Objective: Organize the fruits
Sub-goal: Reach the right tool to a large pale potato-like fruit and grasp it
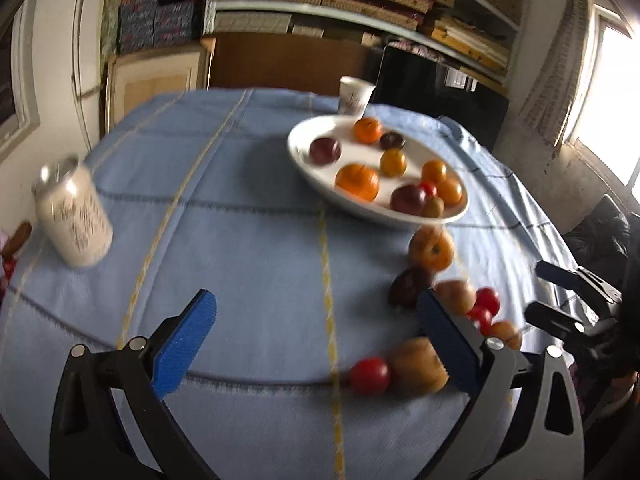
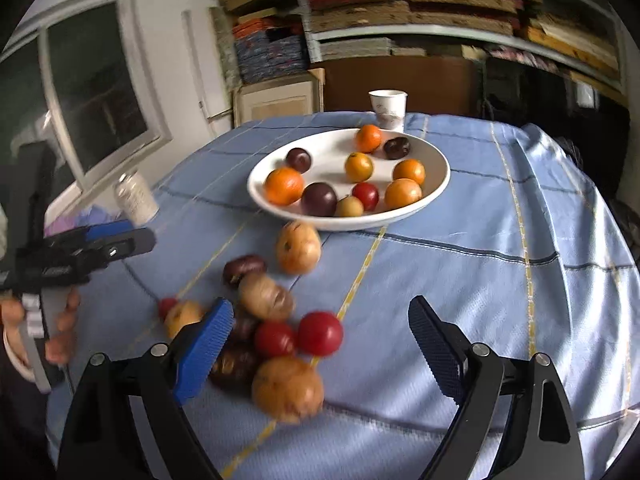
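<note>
A white bowl [image 2: 436, 184] [image 1: 296, 148] on the blue tablecloth holds several oranges, dark plums and a red fruit. Loose fruit lies in front of it: a tan fruit [image 2: 298, 247], a dark plum [image 2: 244, 268], red fruits [image 2: 320, 333] and a big tan fruit [image 2: 288, 389]. My right gripper [image 2: 322, 344] is open and empty, just above this pile. My left gripper [image 1: 316, 344] is open and empty; the pile sits by its right finger, with a red fruit [image 1: 369, 375] and a tan fruit [image 1: 418, 366] nearest. The left gripper also shows in the right wrist view [image 2: 116, 240].
A white can [image 1: 74, 212] stands at the table's left. A paper cup [image 2: 387, 109] stands behind the bowl. The tablecloth [image 1: 248, 240] covers a round table. Shelves and boxes fill the back wall; a window is at the right.
</note>
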A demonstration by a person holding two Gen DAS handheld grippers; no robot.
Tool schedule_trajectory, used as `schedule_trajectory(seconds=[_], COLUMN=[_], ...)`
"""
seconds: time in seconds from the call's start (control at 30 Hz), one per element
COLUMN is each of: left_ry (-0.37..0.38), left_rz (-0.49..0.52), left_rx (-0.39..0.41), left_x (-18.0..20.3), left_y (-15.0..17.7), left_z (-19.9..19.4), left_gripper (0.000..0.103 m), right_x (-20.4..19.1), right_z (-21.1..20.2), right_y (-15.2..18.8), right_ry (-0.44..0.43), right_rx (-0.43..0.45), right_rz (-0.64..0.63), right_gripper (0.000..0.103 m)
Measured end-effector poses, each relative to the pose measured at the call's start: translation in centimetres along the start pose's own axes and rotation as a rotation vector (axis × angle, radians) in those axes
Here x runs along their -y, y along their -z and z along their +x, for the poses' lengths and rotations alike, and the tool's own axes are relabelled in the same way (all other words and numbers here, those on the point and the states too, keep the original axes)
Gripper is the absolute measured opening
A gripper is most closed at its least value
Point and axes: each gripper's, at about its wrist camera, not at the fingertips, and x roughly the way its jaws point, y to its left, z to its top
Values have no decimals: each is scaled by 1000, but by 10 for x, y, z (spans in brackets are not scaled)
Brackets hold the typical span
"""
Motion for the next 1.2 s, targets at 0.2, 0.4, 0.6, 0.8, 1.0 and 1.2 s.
schedule_trajectory(seconds=[0.2, 0.4, 0.6, 0.8, 1.0, 1.2], left_ry=[-67, -98, -87, -82, -87, -94], left_rz=[19, 53, 41, 28, 27, 37], left_rx=[-16, -21, -35, -40, -44, -41], left_x=[-3, -1, -3, -6, -6, -5], left_y=[13, 16, 18, 18, 19, 20], left_z=[3, 4, 6, 5, 5, 4], left_gripper=[99, 99, 99, 99, 99, 99], right_x=[-12, -18, -16, -12, -13, -14], right_z=[-6, -1, 5, 10, 13, 15], right_y=[16, 23, 26, 27, 28, 29], right_ry=[-6, -27, -35, -33, -44, -53], right_rx=[-55, -113, -143, -166, -178, -189], right_rz=[-122, -164, -152, -130, -126, -126], right_gripper=[90, 82, 81, 80, 75, 71])
